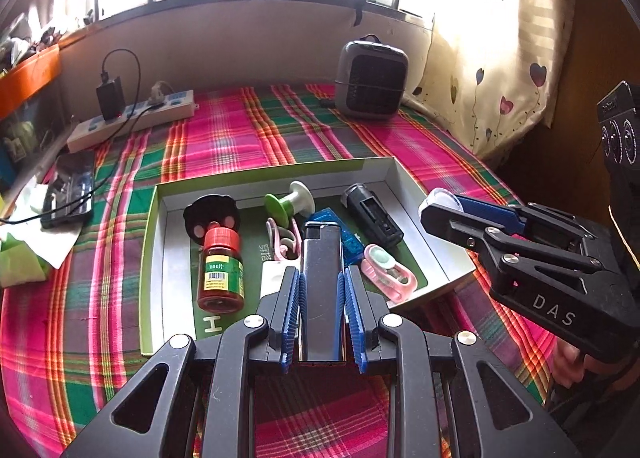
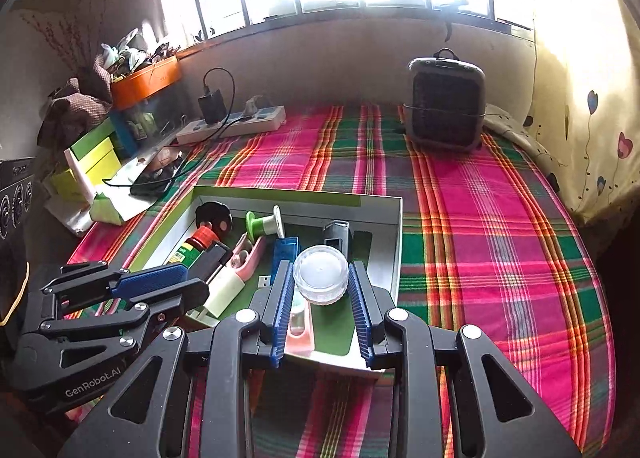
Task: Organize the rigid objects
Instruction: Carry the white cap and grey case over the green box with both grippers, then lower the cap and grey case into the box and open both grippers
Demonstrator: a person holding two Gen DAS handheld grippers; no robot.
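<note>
At centre frame, the left gripper [image 1: 322,278] pinches a silver lighter [image 1: 320,290] over the tray [image 1: 160,258], likely for placing. The right gripper [image 2: 322,278] clamps a clear round jar [image 2: 320,273] above the tray's lower right corner.

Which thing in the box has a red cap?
The little brown bottle with the yellow-green label, lying at the left side of the box. Nothing else in there has a red cap.

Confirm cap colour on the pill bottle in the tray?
Red cap on the pill bottle, clearest in the left wrist view.
</note>
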